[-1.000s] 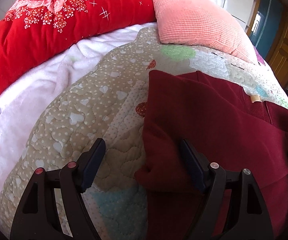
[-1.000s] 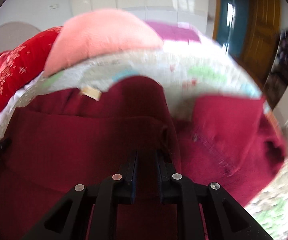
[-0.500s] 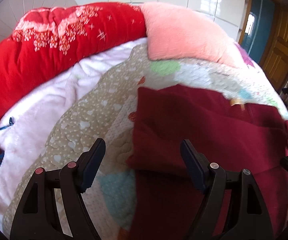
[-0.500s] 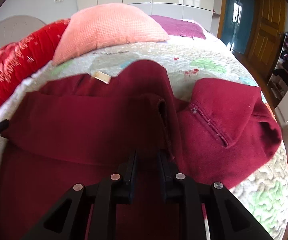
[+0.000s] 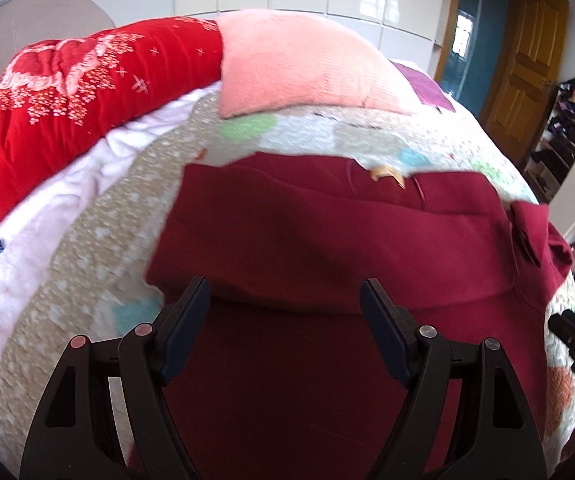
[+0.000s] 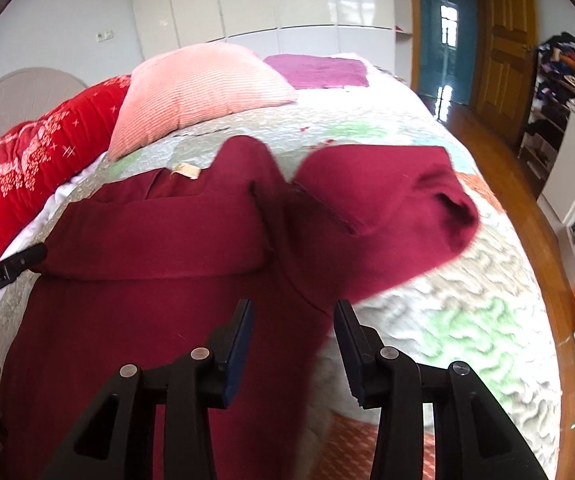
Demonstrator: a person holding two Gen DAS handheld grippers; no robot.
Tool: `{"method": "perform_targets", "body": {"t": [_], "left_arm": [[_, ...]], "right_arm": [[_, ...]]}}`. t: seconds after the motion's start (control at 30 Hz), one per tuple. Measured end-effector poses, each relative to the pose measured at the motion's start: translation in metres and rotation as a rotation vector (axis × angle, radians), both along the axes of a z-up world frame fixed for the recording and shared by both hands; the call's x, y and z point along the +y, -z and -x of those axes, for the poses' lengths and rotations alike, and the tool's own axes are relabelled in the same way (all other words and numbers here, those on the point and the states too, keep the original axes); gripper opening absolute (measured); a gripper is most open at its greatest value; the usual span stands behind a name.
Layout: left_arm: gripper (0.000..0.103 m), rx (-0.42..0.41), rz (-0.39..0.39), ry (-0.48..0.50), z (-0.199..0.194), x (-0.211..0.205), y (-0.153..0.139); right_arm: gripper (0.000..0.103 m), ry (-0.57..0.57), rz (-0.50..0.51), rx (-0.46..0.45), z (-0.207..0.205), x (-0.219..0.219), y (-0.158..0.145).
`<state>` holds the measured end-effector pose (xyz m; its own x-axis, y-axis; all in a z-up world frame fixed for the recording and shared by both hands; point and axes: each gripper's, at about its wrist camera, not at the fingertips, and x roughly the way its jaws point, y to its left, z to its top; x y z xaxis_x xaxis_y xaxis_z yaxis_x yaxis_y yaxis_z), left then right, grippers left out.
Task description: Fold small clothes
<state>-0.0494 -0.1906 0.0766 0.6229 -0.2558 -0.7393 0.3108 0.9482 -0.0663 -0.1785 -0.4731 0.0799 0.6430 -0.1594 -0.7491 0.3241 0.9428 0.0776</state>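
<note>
A dark red garment (image 5: 327, 240) lies spread on the quilted bed (image 5: 87, 248), with a folded band across its middle and a beige label (image 5: 385, 172) near its far edge. My left gripper (image 5: 285, 300) hovers open above the garment's near part, nothing between its fingers. In the right wrist view the same garment (image 6: 159, 232) shows a sleeve (image 6: 387, 200) flopped out to the right. My right gripper (image 6: 293, 322) is opening over the garment's right edge; its pads press on nothing. The tip of the other gripper (image 6: 11, 266) peeks in at the left.
A pink pillow (image 5: 299, 68) and a red floral duvet (image 5: 67, 92) lie at the bed's far side, with a white fleece blanket (image 5: 27, 232) at the left. A purple cloth (image 6: 319, 72) lies beyond the pillow. Wooden doors (image 6: 503, 48) and cluttered shelves (image 6: 563, 92) stand at the right.
The right gripper, shut on the red fabric before, has let go and opened while pulling back. Both grippers have drawn back and risen; the folded band stays lying on the garment.
</note>
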Motion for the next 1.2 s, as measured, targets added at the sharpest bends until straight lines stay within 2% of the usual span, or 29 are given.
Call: {"method": "perform_targets", "body": {"t": [0.2,0.37,0.57,0.73,0.8,0.87,0.9,0.93,1.03,1.1,1.2], "left_arm": [[0.078,0.025,0.002,0.044,0.009,-0.024,0.01],[0.078,0.046,-0.005,0.057,0.002,-0.039,0.015],[0.078,0.067,0.001,0.067,-0.004,-0.044,0.018],[0.078,0.066,-0.013,0.059,-0.01,-0.037,0.02],[0.078,0.078,-0.005,0.054,-0.013,-0.034,0.022],[0.078,0.085,-0.001,0.052,-0.015,-0.03,0.023],[0.078,0.084,0.001,0.052,-0.015,-0.029,0.023],[0.078,0.083,0.005,0.052,-0.016,-0.027,0.022],[0.078,0.081,0.029,0.052,-0.016,-0.02,0.017],[0.078,0.071,0.04,0.047,-0.017,-0.013,0.012],[0.078,0.055,0.06,0.035,-0.019,0.001,0.002]], "right_arm": [[0.04,0.064,0.001,-0.006,0.02,-0.027,-0.002],[0.04,0.082,0.01,-0.036,0.016,-0.044,-0.013],[0.04,-0.029,0.076,-0.041,-0.029,-0.038,-0.012],[0.04,-0.095,0.13,0.033,-0.077,-0.043,0.011],[0.035,-0.121,0.122,0.058,-0.09,-0.049,0.022],[0.015,-0.115,0.087,0.047,-0.093,-0.06,0.022],[0.007,-0.104,0.037,0.026,-0.09,-0.067,0.017],[0.004,-0.088,-0.013,-0.003,-0.085,-0.074,0.007],[0.004,-0.05,-0.089,-0.129,-0.057,-0.094,-0.044],[0.004,-0.046,-0.082,-0.196,-0.041,-0.098,-0.079],[0.004,-0.063,0.0,-0.308,-0.019,-0.09,-0.14]]}}
